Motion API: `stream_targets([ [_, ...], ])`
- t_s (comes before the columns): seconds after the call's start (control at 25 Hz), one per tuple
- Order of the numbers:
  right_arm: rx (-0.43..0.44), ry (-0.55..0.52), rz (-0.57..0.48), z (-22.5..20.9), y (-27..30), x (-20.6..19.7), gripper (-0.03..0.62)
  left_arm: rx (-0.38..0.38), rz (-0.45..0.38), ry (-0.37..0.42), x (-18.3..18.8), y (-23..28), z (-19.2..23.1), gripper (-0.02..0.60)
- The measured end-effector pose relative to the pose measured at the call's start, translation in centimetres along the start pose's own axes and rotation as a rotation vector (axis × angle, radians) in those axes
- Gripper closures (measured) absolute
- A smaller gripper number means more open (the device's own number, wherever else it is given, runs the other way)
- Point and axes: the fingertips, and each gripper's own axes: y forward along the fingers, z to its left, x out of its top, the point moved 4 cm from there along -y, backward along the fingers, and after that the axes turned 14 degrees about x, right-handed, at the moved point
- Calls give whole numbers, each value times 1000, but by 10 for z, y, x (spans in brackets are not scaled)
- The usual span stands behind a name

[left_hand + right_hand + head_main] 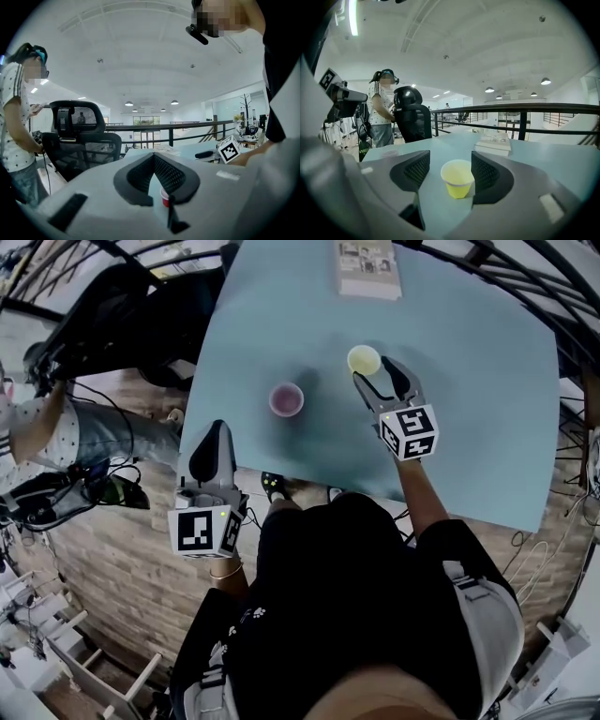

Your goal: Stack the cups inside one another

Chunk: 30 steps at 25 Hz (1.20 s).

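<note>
A yellow cup (364,360) stands upright on the light blue table (487,399). My right gripper (375,371) is open around it, one jaw on each side. In the right gripper view the yellow cup (458,178) sits between the pads (417,171), close to the right one, with a gap on the left. A pink-red cup (286,399) stands alone to the left. My left gripper (216,427) hangs at the table's near edge, short of that cup, shut with nothing in it. In the left gripper view the red cup (164,197) shows low behind that gripper (153,157).
A book (367,268) lies at the table's far edge. A black office chair (122,315) and a standing person (37,427) are off the table's left side, with cables on the wooden floor (112,559). A dark railing (520,108) runs behind the table.
</note>
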Motion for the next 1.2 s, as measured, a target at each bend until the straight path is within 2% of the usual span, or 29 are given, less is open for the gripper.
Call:
stream_targets([
  [0.48, -13, -8, 91, -17, 26, -20, 227, 59, 36, -8, -6, 0, 11, 589],
  [0.92, 0, -13, 150, -28, 45, -37, 226, 91, 51, 9, -5, 7, 19, 589],
  [1.2, 31, -17, 161, -23, 49, -36, 246, 75, 42, 1, -8, 8, 20, 589],
])
